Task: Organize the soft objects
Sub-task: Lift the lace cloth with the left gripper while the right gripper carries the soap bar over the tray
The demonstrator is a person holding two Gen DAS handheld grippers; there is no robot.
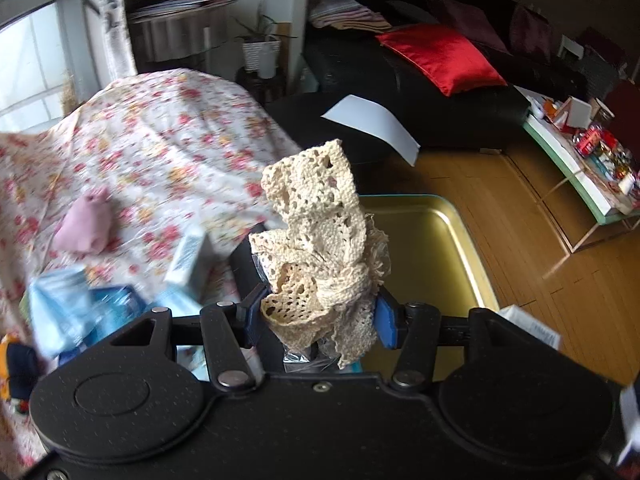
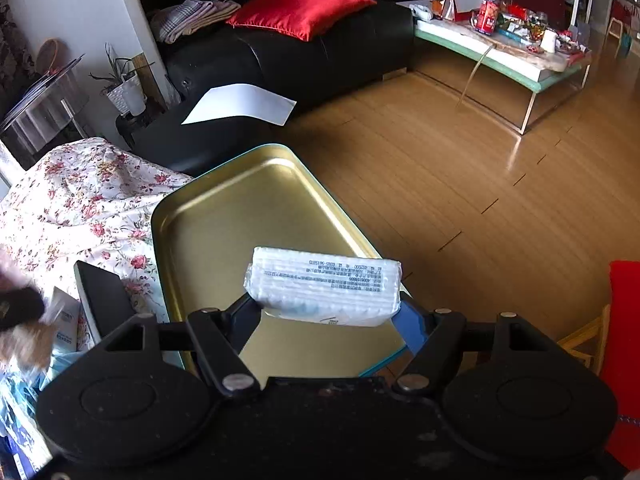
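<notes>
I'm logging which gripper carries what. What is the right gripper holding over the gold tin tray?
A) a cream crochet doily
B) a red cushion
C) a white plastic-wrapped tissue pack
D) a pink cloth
C: in the right wrist view the right gripper clamps the white tissue pack above the gold tray.

Daylight comes from the window [image 1: 28, 40] far to the upper left of the jaws in the left wrist view; the glass there is overexposed, almost white. The flowered cloth [image 1: 152, 152] to the left of the jaws is bright and smeared by motion blur, and so are the blue packets [image 1: 80, 304] just left of them. The lace [image 1: 316, 248] between the jaws is sharp. In the right wrist view the wooden floor [image 2: 460, 184] carries soft glare, and the gold tray [image 2: 240, 220] shines. The black sofa [image 2: 288, 60] is dim. Straight lines bend at the edges.
</notes>
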